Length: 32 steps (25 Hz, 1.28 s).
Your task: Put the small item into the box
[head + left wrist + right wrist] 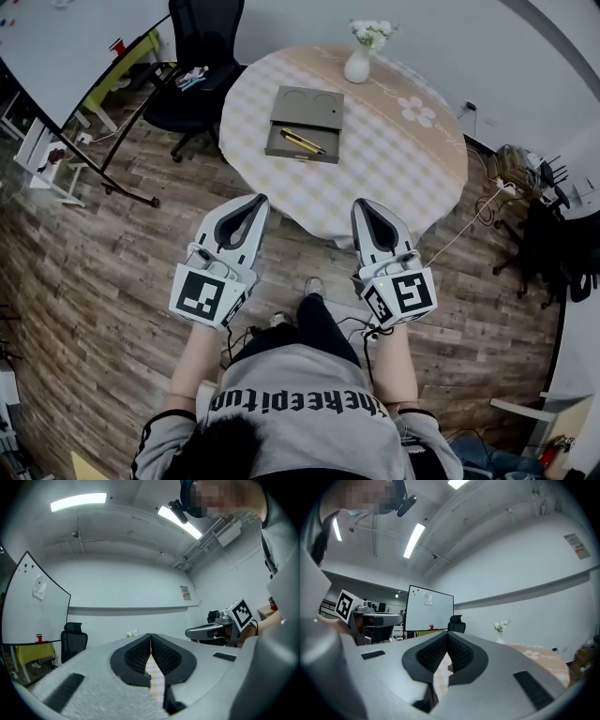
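Note:
A grey open box point(304, 124) lies on the round checkered table point(394, 159), its lid folded back. A yellow pen-like item point(302, 142) rests in the box's near tray. My left gripper point(257, 200) and right gripper point(360, 204) hang side by side at the table's near edge, well short of the box. Both are shut with nothing between their pads. In the left gripper view the left gripper point(151, 636) shows its ribbed pads meeting at the tip. The right gripper point(446, 635) looks the same in its own view.
A white vase with flowers point(359, 58) stands at the table's far side. A black office chair point(192, 66) and a whiteboard on a stand point(66, 56) are to the left. Cables and gear point(525, 178) lie on the wooden floor to the right.

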Available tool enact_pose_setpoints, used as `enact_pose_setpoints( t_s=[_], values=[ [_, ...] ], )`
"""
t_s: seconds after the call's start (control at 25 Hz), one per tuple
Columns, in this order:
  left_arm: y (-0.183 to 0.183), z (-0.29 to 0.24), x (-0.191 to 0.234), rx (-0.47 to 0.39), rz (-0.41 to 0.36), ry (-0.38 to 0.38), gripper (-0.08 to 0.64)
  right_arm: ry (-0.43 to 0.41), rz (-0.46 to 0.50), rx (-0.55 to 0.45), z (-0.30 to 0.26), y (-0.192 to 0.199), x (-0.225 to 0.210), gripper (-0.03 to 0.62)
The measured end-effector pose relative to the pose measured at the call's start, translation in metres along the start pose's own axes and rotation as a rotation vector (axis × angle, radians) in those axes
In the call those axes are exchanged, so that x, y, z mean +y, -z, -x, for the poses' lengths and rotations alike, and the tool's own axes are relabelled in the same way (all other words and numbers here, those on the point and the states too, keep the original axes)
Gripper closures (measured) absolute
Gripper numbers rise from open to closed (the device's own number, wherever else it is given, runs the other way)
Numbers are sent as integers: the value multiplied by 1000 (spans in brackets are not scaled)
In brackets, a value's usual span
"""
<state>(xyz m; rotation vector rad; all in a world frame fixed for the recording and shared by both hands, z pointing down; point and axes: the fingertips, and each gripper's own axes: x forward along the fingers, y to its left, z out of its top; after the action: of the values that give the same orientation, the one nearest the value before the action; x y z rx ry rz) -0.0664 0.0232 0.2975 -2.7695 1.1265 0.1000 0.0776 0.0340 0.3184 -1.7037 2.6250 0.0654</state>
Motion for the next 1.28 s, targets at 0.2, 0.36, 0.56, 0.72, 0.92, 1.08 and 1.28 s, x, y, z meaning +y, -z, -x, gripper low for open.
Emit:
enact_pose_setpoints(
  t_s=[0.2,0.36,0.56,0.72,0.92,1.08,1.28],
  values=[
    [-5,12,0,-8,-3,-6,543,6,-1,-11,7,-4,10,586],
    [-6,20,1,-17,-3,-11,543,10,11,-14,10,-6,16,588],
    [-8,24,3,-22,-5,-15,543,18,20,-19,10,-10,19,588],
    [-11,25,3,-27,-5,-15,543,19,22,-20,10,-12,20,588],
    [-12,27,4,-28,-2,-15,543,15,26,-21,9,-13,24,588],
    [-11,28,4,-30,1,-13,543,13,28,-23,10,-14,25,588],
    [-9,25,2,-31,2,-8,543,12,26,-22,10,-12,23,586]
  ],
)
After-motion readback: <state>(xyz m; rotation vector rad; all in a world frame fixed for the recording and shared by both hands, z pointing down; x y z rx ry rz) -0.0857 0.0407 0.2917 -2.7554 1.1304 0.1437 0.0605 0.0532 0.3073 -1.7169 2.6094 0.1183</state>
